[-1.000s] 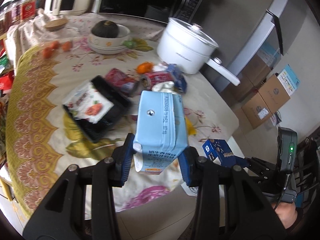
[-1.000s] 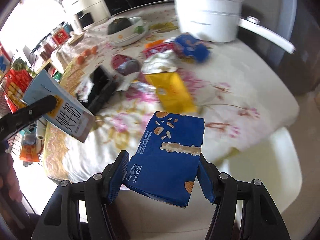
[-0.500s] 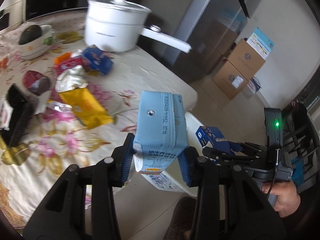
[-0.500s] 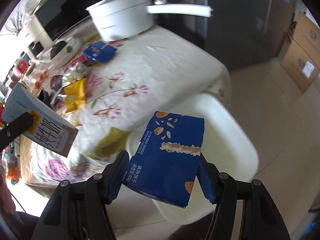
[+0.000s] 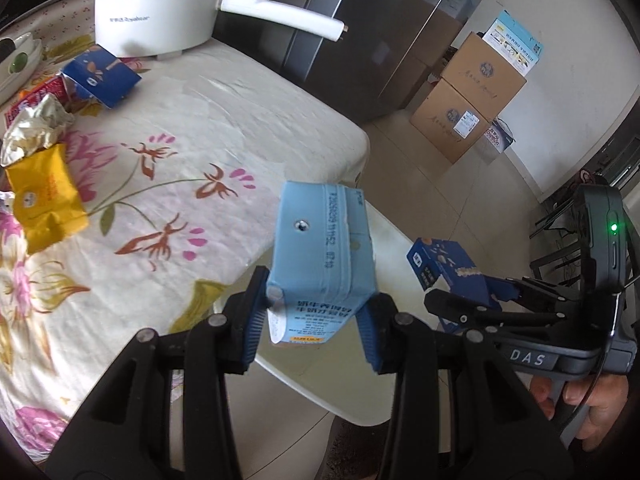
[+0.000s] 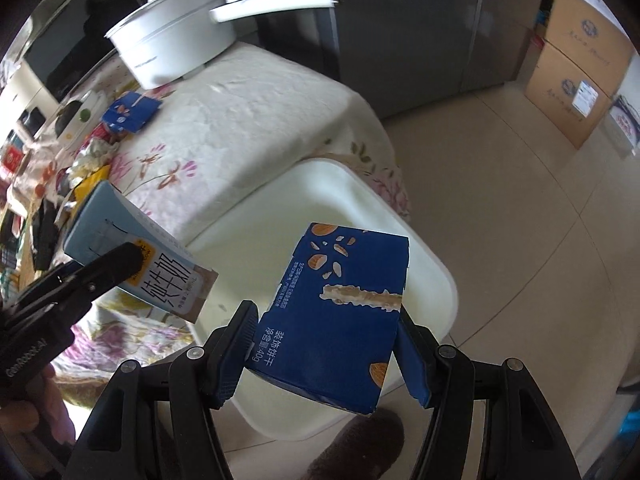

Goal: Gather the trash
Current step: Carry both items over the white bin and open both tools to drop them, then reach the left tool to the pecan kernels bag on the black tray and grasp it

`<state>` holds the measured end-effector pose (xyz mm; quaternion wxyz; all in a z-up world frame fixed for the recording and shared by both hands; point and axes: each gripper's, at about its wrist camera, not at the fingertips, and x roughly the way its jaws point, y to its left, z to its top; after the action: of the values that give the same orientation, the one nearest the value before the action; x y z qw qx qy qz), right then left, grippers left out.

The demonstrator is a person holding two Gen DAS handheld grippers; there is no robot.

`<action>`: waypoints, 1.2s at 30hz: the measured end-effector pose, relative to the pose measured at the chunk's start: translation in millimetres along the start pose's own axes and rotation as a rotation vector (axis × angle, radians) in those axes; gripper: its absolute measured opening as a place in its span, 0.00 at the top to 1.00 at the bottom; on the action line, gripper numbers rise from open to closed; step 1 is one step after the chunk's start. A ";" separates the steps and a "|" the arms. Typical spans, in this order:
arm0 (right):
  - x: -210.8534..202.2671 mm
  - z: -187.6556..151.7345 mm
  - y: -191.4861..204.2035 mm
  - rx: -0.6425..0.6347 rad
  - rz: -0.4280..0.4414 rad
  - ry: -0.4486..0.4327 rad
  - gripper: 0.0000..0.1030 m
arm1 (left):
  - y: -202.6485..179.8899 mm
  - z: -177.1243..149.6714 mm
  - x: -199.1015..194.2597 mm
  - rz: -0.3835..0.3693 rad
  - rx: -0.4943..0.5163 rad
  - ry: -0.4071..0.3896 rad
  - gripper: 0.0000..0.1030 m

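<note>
— Looking from the biggest thing down, what is in hand?

— Dropping off trash, I judge. The bench (image 6: 256, 92), under its flowered cloth, carries a white pot (image 6: 168, 48) and a scatter of wrappers that are not yet collected: a yellow packet (image 5: 44, 196), crumpled foil (image 5: 34, 130) and a torn blue box (image 5: 102, 76). Just beside its edge, lower down, stands the white bin (image 6: 436, 280), which looks bare inside as far as it shows.

— And the two pieces being carried?

— The left gripper (image 5: 316, 330) has its jaws clenched on the light blue milk carton (image 5: 322, 252), held over the near edge of the bin. The right gripper (image 6: 328, 356) has its jaws clamped on the dark blue biscuit box (image 6: 344, 308), which hangs above the bin's opening.

— So the next move?

— Probably a release. The biscuit box seems well placed; parting those jaws should let it fall inside. The carton sits nearer the rim and close to the bench, so I would carry it further over the opening before letting go.
</note>
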<state>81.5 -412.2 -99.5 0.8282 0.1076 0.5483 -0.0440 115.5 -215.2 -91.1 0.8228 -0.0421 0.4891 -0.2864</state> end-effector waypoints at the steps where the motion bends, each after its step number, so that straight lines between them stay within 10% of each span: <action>1: 0.4 -0.3 -2.6 0.006 -0.002 0.001 0.36 | -0.5 -0.1 2.9 0.000 0.000 0.004 0.58; 7: 2.5 -0.4 -14.1 0.035 -0.010 0.005 0.36 | 1.5 0.9 14.4 -0.011 0.035 0.041 0.53; 10: 5.2 -0.7 -16.5 0.044 -0.018 0.013 0.36 | 6.5 1.3 12.1 0.031 0.057 0.074 0.21; 15: 8.6 0.2 -15.0 0.041 -0.020 0.022 0.35 | 21.3 6.1 -18.7 0.093 0.065 0.020 0.07; 27: 20.8 3.6 -3.1 0.031 -0.038 0.045 0.36 | 86.5 1.9 -88.8 0.204 -0.015 -0.069 0.03; 31: 19.7 8.6 0.0 0.058 -0.063 0.041 0.13 | 104.1 -0.9 -105.8 0.238 -0.035 -0.086 0.01; 36: 19.0 13.4 8.4 0.081 -0.016 0.048 0.13 | 130.2 -5.5 -129.3 0.257 -0.090 -0.108 0.01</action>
<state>102.6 -406.2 -110.8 0.8093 0.1376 0.5667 -0.0701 120.7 -39.4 -38.5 0.8751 -0.0314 0.4578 -0.1538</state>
